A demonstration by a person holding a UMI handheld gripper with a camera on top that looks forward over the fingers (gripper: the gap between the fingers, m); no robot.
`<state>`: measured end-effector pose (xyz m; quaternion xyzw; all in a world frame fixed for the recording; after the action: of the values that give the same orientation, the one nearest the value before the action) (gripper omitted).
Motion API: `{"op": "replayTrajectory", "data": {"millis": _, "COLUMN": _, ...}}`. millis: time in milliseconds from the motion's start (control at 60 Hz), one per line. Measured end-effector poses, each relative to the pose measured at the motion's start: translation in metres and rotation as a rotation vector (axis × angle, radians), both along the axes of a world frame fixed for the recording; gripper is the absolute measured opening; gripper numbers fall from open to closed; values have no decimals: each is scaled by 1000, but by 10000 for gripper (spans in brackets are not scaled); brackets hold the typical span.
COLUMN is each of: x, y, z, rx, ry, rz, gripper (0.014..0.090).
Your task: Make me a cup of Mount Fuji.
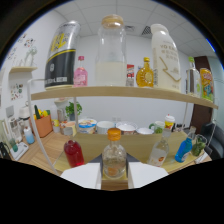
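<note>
A clear bottle (114,161) with an orange cap and a little amber liquid at its bottom stands upright between my two white fingers. My gripper (114,176) is shut on it, one finger pressing each side of its lower body. On the wooden counter (90,142), a red bottle (73,153) stands beside the left finger. A clear labelled bottle (159,153) and a blue bottle (183,150) stand beside the right finger. The bottle's base is hidden low between the fingers.
A wooden shelf (125,92) above carries a black-and-white can (61,55), a tall glass jar (111,52) of white liquid, a yellow bottle (145,74) and a white bottle (165,52). Bowls and cups (116,127) line the counter's back. An orange holder (43,125) stands to the left.
</note>
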<state>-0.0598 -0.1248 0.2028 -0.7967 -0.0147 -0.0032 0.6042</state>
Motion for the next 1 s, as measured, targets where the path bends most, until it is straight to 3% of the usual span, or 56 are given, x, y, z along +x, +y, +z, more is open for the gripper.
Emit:
{"op": "replayTrajectory", "data": {"millis": 167, "x": -6, "y": -42, "z": 2, "rx": 9, "ry": 23, "rz": 22, "gripper": 349}}
{"op": "replayTrajectory", "data": {"millis": 533, "x": -8, "y": -106, "z": -91, "rx": -124, "ry": 121, "rz": 30, "gripper": 349}}
{"op": "replayTrajectory", "data": {"millis": 683, "x": -14, "y": -104, "z": -96, "rx": -157, "ry": 506, "rz": -17, "gripper": 349}}
{"op": "replayTrajectory", "data": {"millis": 1000, "x": -13, "y": -88, "z": -76, "rx": -121, "ry": 1210, "rz": -111, "gripper": 349}}
